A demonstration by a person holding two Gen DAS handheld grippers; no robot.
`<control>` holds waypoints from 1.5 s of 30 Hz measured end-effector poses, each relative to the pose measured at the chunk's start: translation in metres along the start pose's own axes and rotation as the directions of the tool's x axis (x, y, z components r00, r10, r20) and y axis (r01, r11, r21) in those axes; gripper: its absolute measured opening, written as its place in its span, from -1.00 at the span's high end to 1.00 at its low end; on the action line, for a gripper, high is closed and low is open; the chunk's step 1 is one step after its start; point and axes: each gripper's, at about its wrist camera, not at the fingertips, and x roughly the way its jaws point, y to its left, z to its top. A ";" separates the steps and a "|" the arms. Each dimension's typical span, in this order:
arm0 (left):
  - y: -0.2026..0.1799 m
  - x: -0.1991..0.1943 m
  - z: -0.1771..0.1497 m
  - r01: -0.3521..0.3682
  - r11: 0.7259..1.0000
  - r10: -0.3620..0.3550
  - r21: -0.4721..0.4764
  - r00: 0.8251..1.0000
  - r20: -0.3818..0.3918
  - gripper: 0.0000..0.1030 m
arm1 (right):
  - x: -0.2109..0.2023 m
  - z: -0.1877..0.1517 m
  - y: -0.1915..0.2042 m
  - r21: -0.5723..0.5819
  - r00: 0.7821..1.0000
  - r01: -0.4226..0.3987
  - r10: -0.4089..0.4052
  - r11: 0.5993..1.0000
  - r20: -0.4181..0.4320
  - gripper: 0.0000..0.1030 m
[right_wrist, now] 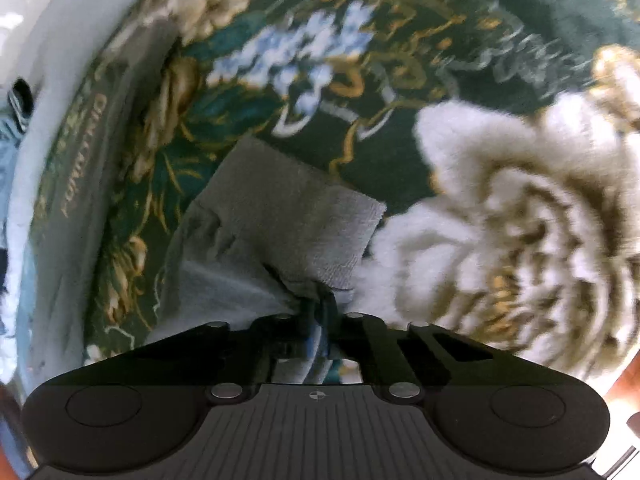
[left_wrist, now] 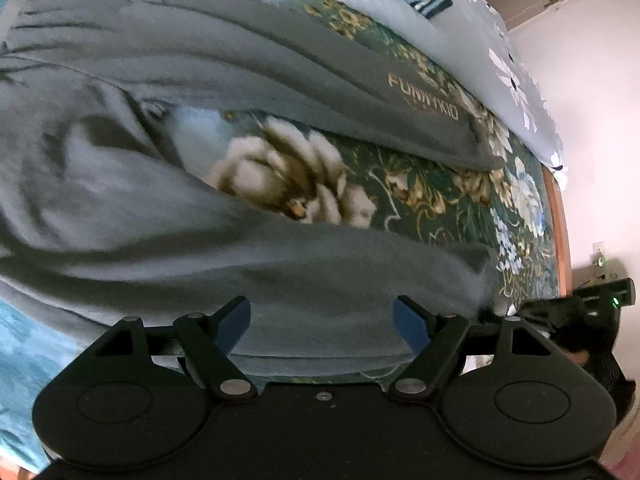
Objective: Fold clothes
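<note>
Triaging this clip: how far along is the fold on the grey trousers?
Early. Done: nothing folded; the grey trousers lie spread, legs apart, on the floral blanket. In hand: right claw is shut on a leg cuff; left claw hovers open over that leg. Left: every fold.

Grey fleece trousers (left_wrist: 168,184) lie spread and rumpled across a green floral blanket (left_wrist: 420,196), legs apart, gold lettering near one hem, other ribbed cuff (right_wrist: 296,224) bunched, lifted.
</note>
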 end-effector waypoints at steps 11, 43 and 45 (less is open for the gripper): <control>0.042 -0.021 0.013 0.020 0.999 -0.019 -0.031 1.000 0.010 -0.50 | 0.002 -0.023 -0.030 0.063 0.988 0.142 -0.145 0.988 0.055 0.97; 0.083 -0.026 0.046 -0.022 0.999 0.023 -0.035 0.999 0.041 -0.52 | 0.033 -0.017 0.141 -0.986 0.960 -0.028 -0.270 0.165 -0.072 0.30; 0.083 -0.023 0.046 -0.034 0.999 0.035 -0.043 0.999 0.037 -0.52 | 0.038 -0.020 0.138 -0.983 0.954 -0.012 -0.292 0.185 -0.066 0.69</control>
